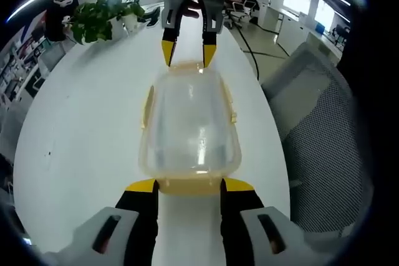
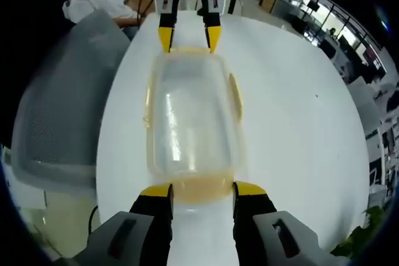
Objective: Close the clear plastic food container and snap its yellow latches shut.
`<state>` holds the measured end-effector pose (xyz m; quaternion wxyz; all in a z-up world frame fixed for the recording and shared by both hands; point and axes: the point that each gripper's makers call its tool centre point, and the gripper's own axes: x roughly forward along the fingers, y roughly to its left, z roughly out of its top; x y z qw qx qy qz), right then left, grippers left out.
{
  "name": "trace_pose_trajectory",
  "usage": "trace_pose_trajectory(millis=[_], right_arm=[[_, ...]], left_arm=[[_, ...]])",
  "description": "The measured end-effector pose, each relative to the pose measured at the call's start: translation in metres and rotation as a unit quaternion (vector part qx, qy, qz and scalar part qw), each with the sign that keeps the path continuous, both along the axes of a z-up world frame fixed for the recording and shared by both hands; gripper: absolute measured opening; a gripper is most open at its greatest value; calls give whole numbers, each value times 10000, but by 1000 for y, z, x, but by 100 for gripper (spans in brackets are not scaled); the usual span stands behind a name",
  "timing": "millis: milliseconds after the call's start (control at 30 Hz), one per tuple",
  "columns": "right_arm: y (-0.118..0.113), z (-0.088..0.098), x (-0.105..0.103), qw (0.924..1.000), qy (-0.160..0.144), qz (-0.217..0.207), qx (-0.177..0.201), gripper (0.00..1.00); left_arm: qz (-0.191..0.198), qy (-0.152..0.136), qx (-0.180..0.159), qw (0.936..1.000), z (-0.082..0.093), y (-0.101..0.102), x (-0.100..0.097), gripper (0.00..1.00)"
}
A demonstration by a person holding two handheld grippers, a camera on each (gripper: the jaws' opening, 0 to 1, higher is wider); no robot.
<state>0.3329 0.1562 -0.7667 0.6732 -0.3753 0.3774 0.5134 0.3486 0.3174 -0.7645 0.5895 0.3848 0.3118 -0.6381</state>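
Observation:
A clear plastic food container (image 1: 190,123) (image 2: 190,116) lies lengthwise on the white table (image 1: 81,123), its lid on top. Yellow latches (image 1: 232,109) (image 2: 235,95) run along its long sides, and one yellow latch (image 1: 190,185) (image 2: 201,188) sits at each short end. My left gripper (image 1: 190,185) (image 2: 189,35) stands open at one end, its yellow-tipped jaws on either side of that end latch. At the opposite end my right gripper (image 2: 202,189) (image 1: 188,54) is open in the same way, facing the left one.
A grey mesh chair (image 1: 324,123) (image 2: 56,116) stands close beside the table's edge. A potted plant (image 1: 100,17) sits at the table's far end. A person in a white shirt (image 2: 100,1) sits behind the chair. Bare table lies on the container's other side.

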Motion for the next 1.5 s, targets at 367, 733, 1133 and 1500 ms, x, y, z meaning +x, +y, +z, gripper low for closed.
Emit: trace_pose_trajectory(millis=[367, 733, 1133, 1500], right_arm=[[-17, -3, -3, 9998, -26, -153, -99, 36], [-29, -3, 3, 9995, -115, -178, -238, 36], [-36, -7, -1, 9994, -98, -119, -309, 37], [-39, -9, 0, 9993, -172, -66, -335, 37]], left_arm=[[-200, -117, -117, 9997, 1, -17, 3, 38], [-173, -198, -182, 9995, -5, -29, 9, 38], [-64, -75, -264, 9996, -11, -35, 1, 38], [8, -136, -380, 9992, -16, -38, 0, 39]])
